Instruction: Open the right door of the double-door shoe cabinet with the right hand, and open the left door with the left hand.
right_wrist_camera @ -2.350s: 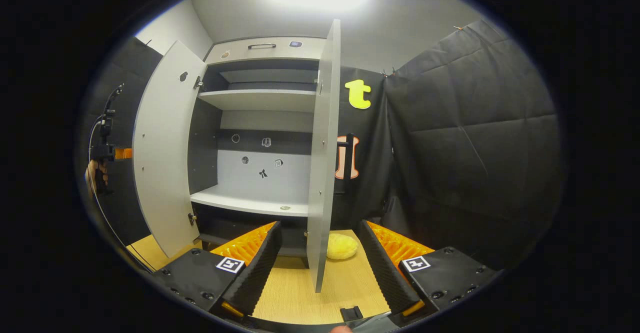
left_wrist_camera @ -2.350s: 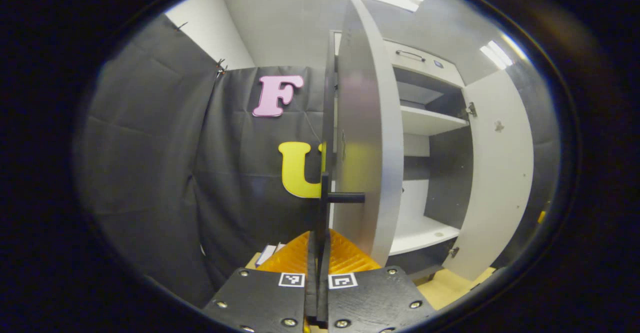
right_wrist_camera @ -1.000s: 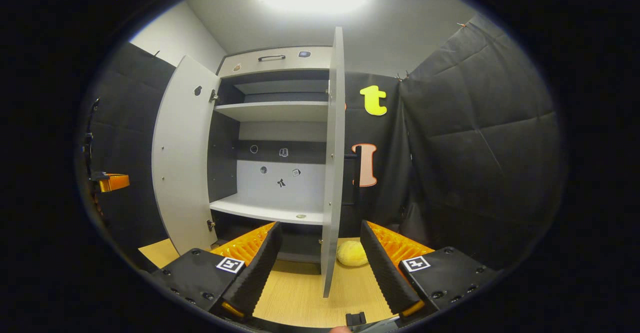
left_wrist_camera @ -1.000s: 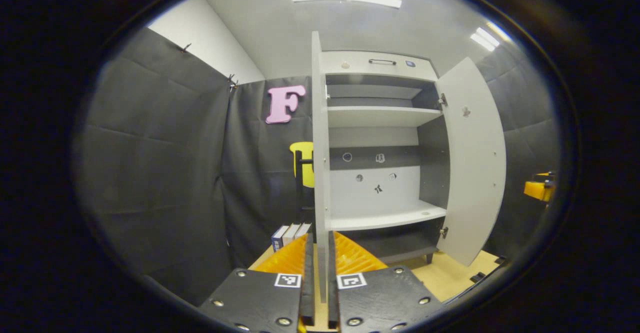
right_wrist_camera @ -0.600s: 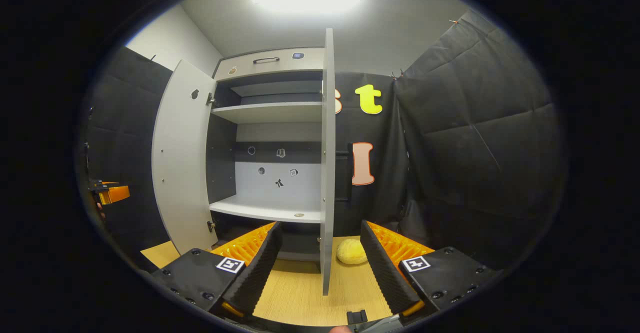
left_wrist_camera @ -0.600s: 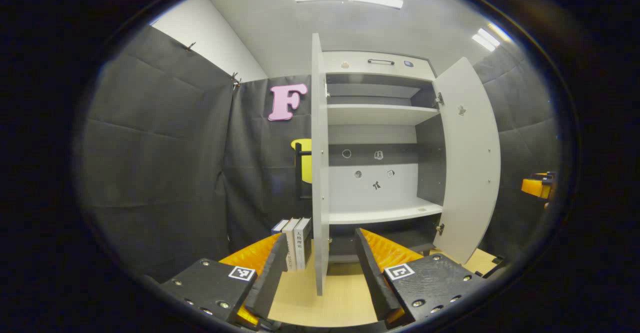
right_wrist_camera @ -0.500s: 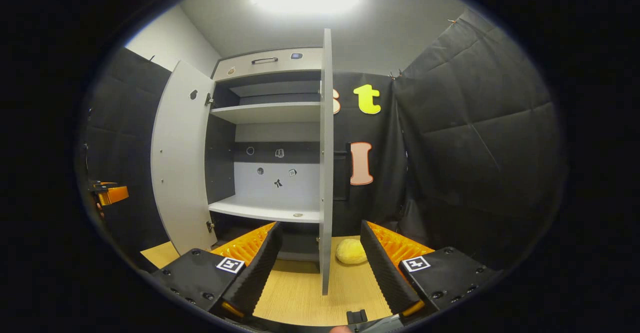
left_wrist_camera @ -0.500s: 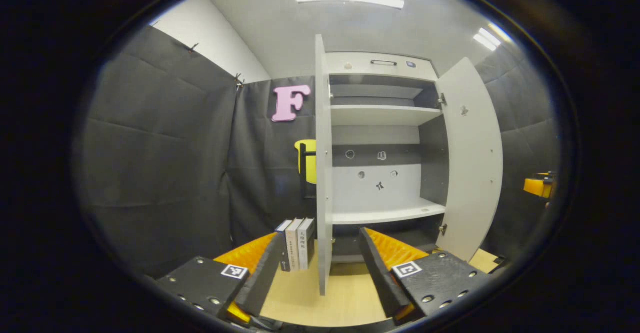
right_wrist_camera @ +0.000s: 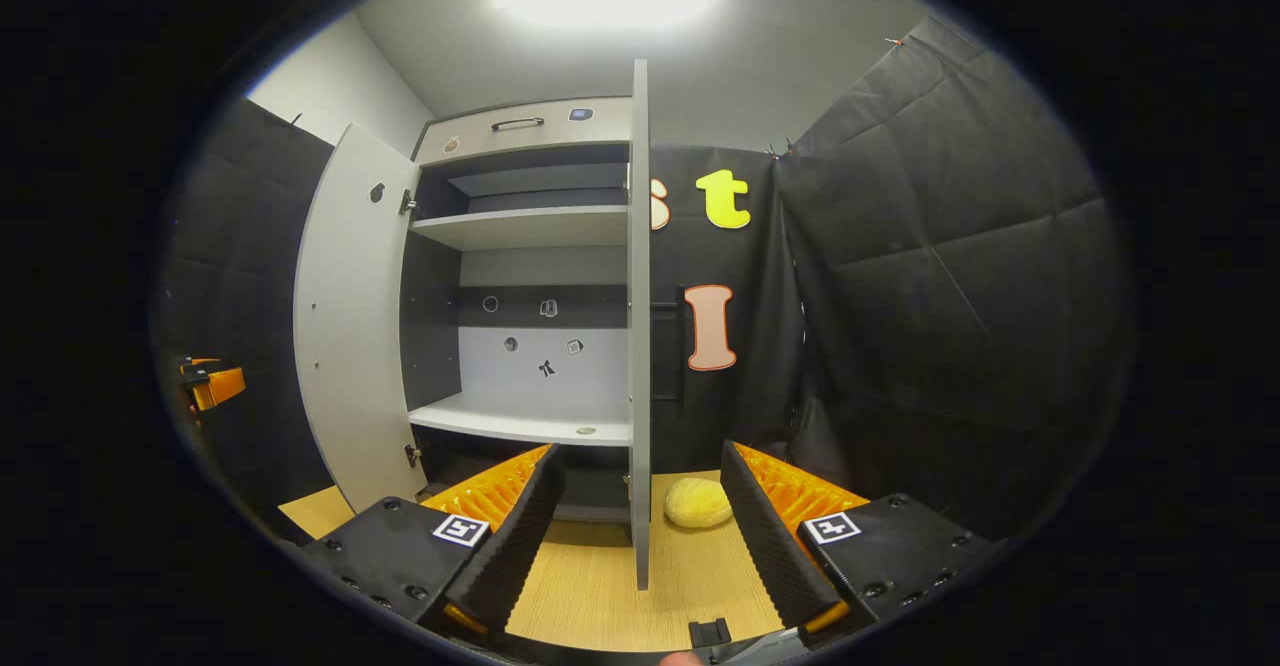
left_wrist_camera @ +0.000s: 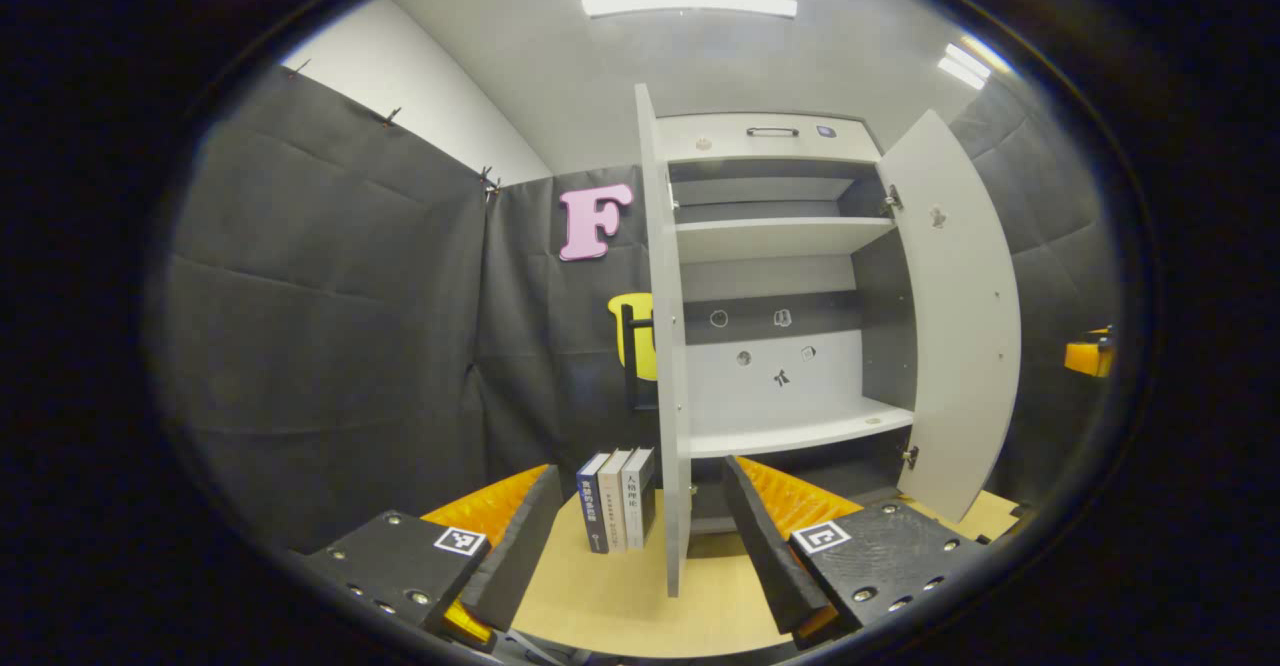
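Both doors wide | my left gripper [left_wrist_camera: 635,536] gapes, off left door [left_wrist_camera: 668,366] | my right gripper [right_wrist_camera: 640,526] spread, clear of right door [right_wrist_camera: 638,346] | job looks done

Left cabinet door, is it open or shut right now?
Open. The left door stands edge-on to the left gripper view, swung clear of the bare shelves.
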`<state>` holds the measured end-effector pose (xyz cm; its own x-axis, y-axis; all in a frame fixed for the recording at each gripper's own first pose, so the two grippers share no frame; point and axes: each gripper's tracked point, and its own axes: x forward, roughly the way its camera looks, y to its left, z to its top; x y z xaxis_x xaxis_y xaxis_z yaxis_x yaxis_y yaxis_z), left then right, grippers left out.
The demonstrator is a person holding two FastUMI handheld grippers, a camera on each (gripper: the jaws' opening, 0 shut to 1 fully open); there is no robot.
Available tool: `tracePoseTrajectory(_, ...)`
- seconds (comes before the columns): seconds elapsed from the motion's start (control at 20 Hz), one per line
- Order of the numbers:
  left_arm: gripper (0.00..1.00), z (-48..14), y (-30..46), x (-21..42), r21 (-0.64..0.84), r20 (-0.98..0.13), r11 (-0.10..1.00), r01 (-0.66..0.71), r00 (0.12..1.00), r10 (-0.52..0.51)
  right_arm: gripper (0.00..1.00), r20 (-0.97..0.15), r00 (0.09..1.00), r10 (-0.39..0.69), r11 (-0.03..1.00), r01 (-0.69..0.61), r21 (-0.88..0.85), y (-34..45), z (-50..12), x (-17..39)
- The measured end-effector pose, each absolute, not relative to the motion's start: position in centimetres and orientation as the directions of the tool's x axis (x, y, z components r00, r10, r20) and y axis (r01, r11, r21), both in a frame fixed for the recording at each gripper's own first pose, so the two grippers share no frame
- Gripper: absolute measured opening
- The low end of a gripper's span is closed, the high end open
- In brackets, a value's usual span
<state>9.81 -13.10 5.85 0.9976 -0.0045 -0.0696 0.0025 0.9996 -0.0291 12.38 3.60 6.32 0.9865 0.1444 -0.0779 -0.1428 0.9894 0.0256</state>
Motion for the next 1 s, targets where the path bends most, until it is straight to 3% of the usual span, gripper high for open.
tracePoseTrajectory(0.75,0.94,6.33,-13.96,9.80,-0.001,-0.059,1.000,0.014,0.998,-0.014,0.98,-0.077,0.988,0.137,0.990,-0.134,0.041,3.61,6.38,12.43)
tracePoseTrajectory(0.8,0.94,6.48,-13.97,9.70,0.000,-0.056,1.000,0.013,0.998,-0.013,0.94,-0.076,0.988,0.137,0.990,-0.134,0.040,3.62,6.37,12.52)
tracePoseTrajectory(0.9,0.94,6.60,-13.89,9.75,0.006,-0.050,1.000,0.011,0.999,-0.010,0.98,-0.072,0.988,0.139,0.990,-0.137,0.036,3.62,6.49,12.62)
tracePoseTrajectory(1.0,0.94,6.72,-13.94,9.64,0.009,-0.047,1.000,0.007,0.999,-0.006,0.94,-0.066,0.988,0.140,0.990,-0.138,0.032,3.60,6.65,12.78)
